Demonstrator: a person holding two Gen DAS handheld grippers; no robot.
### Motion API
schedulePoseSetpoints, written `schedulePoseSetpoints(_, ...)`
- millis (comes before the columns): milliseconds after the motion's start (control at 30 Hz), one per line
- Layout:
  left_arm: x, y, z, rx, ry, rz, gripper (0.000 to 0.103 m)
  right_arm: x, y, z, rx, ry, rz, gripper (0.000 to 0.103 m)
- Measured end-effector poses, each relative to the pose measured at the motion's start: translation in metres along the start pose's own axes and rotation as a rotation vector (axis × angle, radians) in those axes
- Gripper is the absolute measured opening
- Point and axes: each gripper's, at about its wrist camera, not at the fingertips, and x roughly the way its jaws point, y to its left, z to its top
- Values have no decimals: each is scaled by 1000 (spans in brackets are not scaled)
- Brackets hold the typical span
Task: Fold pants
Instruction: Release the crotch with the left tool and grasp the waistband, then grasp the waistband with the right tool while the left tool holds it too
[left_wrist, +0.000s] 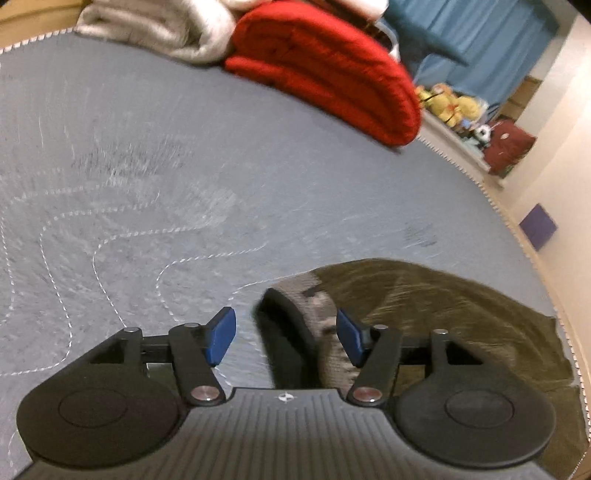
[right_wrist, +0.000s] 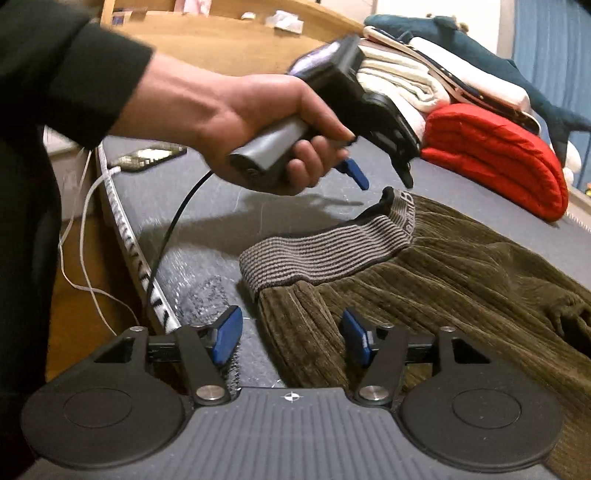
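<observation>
Olive corduroy pants (right_wrist: 443, 280) lie on the blue-grey mattress (right_wrist: 207, 206), with the striped grey waistband (right_wrist: 325, 251) turned toward me and its far end sticking up. My right gripper (right_wrist: 291, 336) is open low over the near waist corner, and the fabric edge lies between its blue pads without being pressed. A person's hand (right_wrist: 236, 122) holds my left gripper (right_wrist: 380, 177) open just above the raised end of the waistband. In the left wrist view, the waistband (left_wrist: 317, 314) sits between the open jaws of the left gripper (left_wrist: 286, 336), with the pants (left_wrist: 461, 321) spreading to the right.
A folded red blanket (right_wrist: 495, 155) and white blankets (right_wrist: 399, 85) are stacked at the far side of the bed. A phone (right_wrist: 147, 158) with a white cable lies near the left mattress edge. The mattress edge (left_wrist: 509, 221) runs close on the right in the left wrist view.
</observation>
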Motion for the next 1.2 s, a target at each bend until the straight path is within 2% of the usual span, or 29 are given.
schedulePoseSetpoints(33, 7, 4, 0, -4, 15, -6, 69, 1, 2, 0, -17, -5, -1, 67)
schedulePoseSetpoints(100, 13, 6, -1, 12, -4, -30, 73, 3, 2, 1, -30, -9, 7, 67)
schedulePoseSetpoints(167, 18, 0, 0, 62, -12, -33, 73, 5, 1, 4, -34, -6, 12, 62)
schedulePoseSetpoints(200, 20, -3, 1, 85, -10, -38, 73, 5, 0, 5, -42, -8, 5, 51)
schedulePoseSetpoints(233, 23, -7, 0, 107, -9, -38, 72, 6, -1, 6, -53, -9, 3, 48)
schedulePoseSetpoints(267, 25, -11, 0, 133, -13, -29, 63, 4, -2, 4, -60, -13, 15, 44)
schedulePoseSetpoints(300, 27, -16, -1, 162, -13, -12, 61, 3, -3, 5, -63, -20, 27, 34)
schedulePoseSetpoints(333, 29, -20, -1, 196, -13, 0, 53, 1, -3, 6, -63, -21, 54, 25)
schedulePoseSetpoints(367, 32, -25, -1, 217, -8, 4, 46, 1, -2, 6, -62, -17, 56, 24)
schedulePoseSetpoints(467, 31, -22, 7, 223, -8, -26, 38, -3, -1, 10, -49, -32, 52, 20)
schedulePoseSetpoints(533, 23, -17, 14, 214, -35, -48, 36, -7, -4, 16, -19, -60, 45, 16)
schedulePoseSetpoints(667, 3, -10, 31, 187, -73, -87, 35, -11, -1, 34, -41, -115, 9, 14)
schedulePoseSetpoints(767, -10, -1, 44, 179, -94, -102, 34, -11, 11, 48, -91, -145, -5, 13)
schedulePoseSetpoints(833, -16, 7, 51, 185, -103, -85, 34, -7, 23, 56, -134, -158, 7, 12)
schedulePoseSetpoints(900, -16, 14, 55, 202, -94, -67, 35, 2, 33, 65, -146, -160, 26, 12)
schedulePoseSetpoints(1000, -7, 27, 54, 175, -62, -45, 36, 20, 42, 72, -152, -131, 52, 12)
schedulePoseSetpoints(1067, 0, 28, 53, 162, -26, -30, 48, 31, 46, 72, -165, -88, 65, 12)
schedulePoseSetpoints(1100, 2, 25, 53, 168, -3, -5, 49, 40, 47, 69, -174, -28, 75, 14)
schedulePoseSetpoints(1167, -4, 11, 50, 221, -20, 67, 58, 45, 49, 63, -189, 63, 70, 20)
schedulePoseSetpoints(1200, -11, 2, 48, 258, -48, 105, 67, 38, 49, 60, -194, 75, 66, 21)
